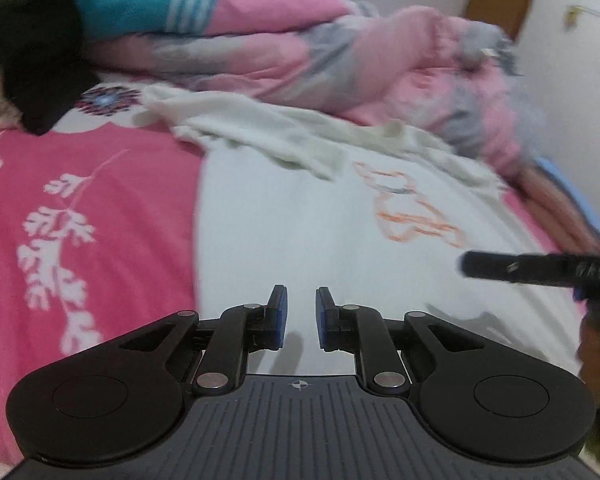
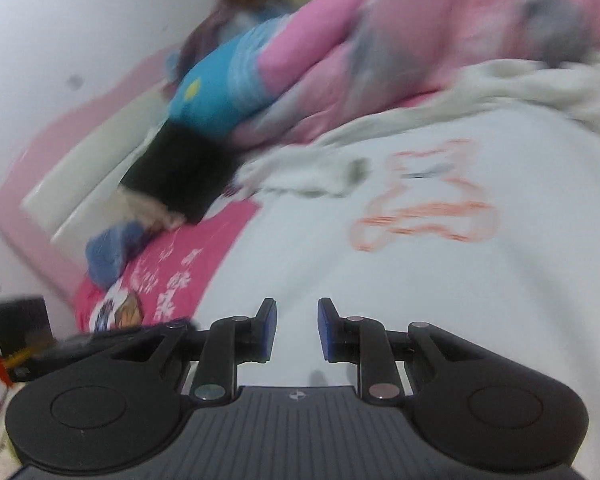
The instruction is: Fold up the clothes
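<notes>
**White shirt lying spread on the bed, both hand-held grippers released above it**

The bed [image 1: 80,200] is carrying everything, its pink sheet printed with white leaf sprays. Along the far side of the white shirt [image 1: 284,232] a rumpled pink and grey quilt [image 1: 340,64] is lying heaped, with a blue, white-striped cloth [image 1: 140,0] and a black garment [image 1: 36,52] resting at its left end.

The white shirt is lying flat across the bed, taking up the middle of both views. Its body is looking smooth, with an orange outline drawing [image 1: 412,208] on the chest, while its far edge is bunching into creased, cream-toned folds [image 1: 260,136] against the quilt. The pictures are blurring, so finer detail cannot be told.

The left hand-held gripper [image 1: 301,316] is hovering over the near part of the shirt, its blue-padded jaws standing apart with nothing between them. The right hand-held gripper [image 2: 297,330] is likewise hanging over the shirt's near part, jaws parted and holding nothing; in the left wrist view it is showing as a dark bar to the right of the drawing.
</notes>
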Demonstrator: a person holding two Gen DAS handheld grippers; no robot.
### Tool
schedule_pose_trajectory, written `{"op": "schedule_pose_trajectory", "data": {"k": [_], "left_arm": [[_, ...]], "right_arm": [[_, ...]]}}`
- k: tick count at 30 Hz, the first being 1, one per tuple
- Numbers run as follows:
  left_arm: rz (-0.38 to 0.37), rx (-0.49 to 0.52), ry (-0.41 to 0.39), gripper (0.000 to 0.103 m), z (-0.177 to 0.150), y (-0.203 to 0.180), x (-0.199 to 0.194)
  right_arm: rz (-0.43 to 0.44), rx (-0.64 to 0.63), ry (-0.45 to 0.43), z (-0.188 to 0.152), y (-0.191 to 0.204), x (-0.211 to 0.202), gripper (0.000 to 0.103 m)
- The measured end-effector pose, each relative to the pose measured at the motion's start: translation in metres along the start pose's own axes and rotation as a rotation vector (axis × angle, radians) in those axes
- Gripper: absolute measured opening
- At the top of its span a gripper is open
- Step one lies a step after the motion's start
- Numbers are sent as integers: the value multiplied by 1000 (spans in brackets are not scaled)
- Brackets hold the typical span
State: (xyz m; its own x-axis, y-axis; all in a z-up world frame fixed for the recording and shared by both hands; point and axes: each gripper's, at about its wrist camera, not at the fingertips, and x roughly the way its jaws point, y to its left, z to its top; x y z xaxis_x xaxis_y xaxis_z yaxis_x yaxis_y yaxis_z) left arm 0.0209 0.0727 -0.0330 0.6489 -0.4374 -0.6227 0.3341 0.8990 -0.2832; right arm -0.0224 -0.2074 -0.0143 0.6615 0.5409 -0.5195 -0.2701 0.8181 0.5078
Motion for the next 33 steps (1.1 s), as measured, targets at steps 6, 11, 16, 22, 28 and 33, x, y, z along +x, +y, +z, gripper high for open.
{"op": "schedule_pose_trajectory", "data": {"k": [6, 11, 16, 22, 28, 33], "left_arm": [[36, -61, 54, 15, -1, 28, 22], [3, -70, 48, 15, -1, 36, 21], [-8, -58, 40, 15, -1, 36, 22], [37, 26, -7, 16, 3, 10, 11], [-1, 121, -5, 16, 6, -30, 15], [-70, 192, 9, 17, 5, -65, 26]], "right_arm": [[-30, -225, 58, -27, 36, 67, 24], [-12, -409, 86, -77, 39, 18, 24], [-17, -414, 185, -104, 20, -54, 24], [-182, -274, 135, -88, -18, -79, 25], [-415, -149, -51, -62, -66, -76, 25], [-191, -227, 1, -98, -38, -94, 26]]}}
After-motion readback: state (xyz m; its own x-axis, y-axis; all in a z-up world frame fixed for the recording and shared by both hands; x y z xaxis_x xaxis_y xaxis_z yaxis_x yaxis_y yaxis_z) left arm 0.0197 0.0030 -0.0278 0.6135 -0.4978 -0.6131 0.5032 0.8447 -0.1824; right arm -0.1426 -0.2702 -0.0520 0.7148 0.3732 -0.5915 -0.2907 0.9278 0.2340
